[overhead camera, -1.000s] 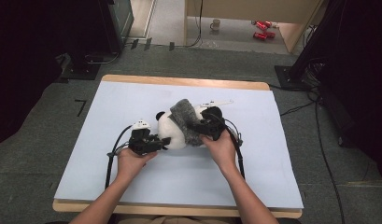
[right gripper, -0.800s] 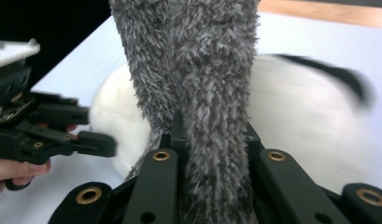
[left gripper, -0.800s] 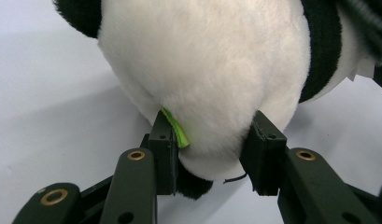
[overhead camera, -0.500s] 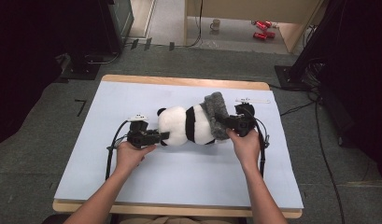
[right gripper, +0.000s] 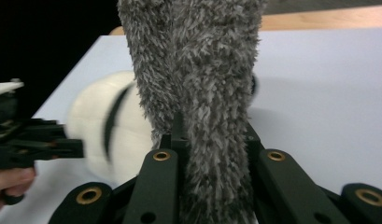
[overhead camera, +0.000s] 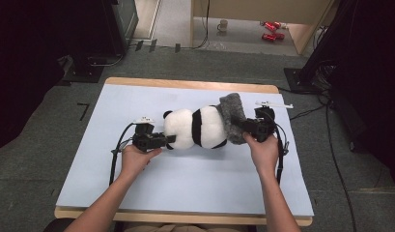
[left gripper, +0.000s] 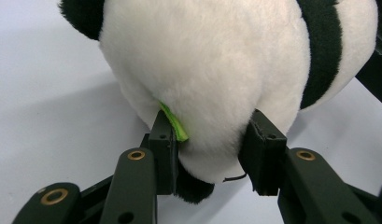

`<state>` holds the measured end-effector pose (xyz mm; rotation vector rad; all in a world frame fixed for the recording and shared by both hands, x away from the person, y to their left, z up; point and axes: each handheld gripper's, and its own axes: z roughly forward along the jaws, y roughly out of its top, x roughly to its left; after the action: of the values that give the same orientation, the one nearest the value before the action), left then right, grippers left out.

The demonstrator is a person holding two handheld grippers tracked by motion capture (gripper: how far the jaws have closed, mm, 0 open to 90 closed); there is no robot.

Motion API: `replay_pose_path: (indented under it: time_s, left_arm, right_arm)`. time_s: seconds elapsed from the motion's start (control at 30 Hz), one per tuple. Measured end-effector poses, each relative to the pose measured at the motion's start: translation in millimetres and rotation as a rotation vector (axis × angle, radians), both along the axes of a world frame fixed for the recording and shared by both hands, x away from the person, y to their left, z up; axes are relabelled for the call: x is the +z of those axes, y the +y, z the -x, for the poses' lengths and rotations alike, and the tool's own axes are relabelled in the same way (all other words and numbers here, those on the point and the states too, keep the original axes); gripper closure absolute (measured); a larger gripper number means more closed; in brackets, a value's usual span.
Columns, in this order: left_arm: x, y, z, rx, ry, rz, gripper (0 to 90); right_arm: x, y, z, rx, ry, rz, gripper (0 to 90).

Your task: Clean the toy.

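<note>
A black-and-white panda plush [overhead camera: 195,127] lies on its side in the middle of the pale blue table mat [overhead camera: 137,183]. My left gripper [overhead camera: 168,140] is shut on the panda's head end; in the left gripper view its pads [left gripper: 166,140] squeeze the white fur [left gripper: 212,70] beside a small green tag [left gripper: 173,123]. A shaggy grey fabric piece [overhead camera: 231,118] stands bunched at the panda's right end. My right gripper [overhead camera: 239,128] is shut on it, and in the right gripper view the grey pile [right gripper: 202,84] rises between the black jaws.
The mat covers a wooden table [overhead camera: 185,84] with bare room in front and at the back. On the floor beyond stand a mug [overhead camera: 223,24] and red items [overhead camera: 270,30]. Dark equipment [overhead camera: 359,72] flanks the right side.
My right hand has pulled the grey fabric to the right, off most of the panda's body, which now lies stretched out. The left hand has stayed put on the head.
</note>
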<state>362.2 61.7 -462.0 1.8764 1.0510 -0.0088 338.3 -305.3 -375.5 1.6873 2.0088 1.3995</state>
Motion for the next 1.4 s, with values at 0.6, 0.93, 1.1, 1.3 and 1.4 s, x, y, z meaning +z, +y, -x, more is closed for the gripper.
replay_pose_path:
  time_s: [0.6,0.93,1.1,1.3,1.4]
  left_arm:
    - [7.4,-8.1,26.0,0.008,-0.077,-0.023,60.1]
    - [11.8,-11.2,35.5,0.026,-0.12,-0.045,60.7]
    - [11.0,-14.7,35.5,0.022,-0.118,-0.079,60.8]
    - [7.9,-15.0,33.8,0.011,-0.107,-0.082,60.8]
    - [6.2,-13.1,31.5,0.01,-0.094,-0.094,61.1]
  right_arm:
    - [-9.8,112.8,-5.1,0.263,0.009,0.02,76.1]
    - [-18.7,130.2,-4.1,0.28,0.005,-0.009,75.8]
    - [-22.4,138.7,-4.6,0.331,0.035,0.022,75.4]
    - [-28.2,138.9,-5.8,0.336,0.003,0.115,76.4]
    - [-28.5,137.8,-6.5,0.333,-0.002,0.148,76.5]
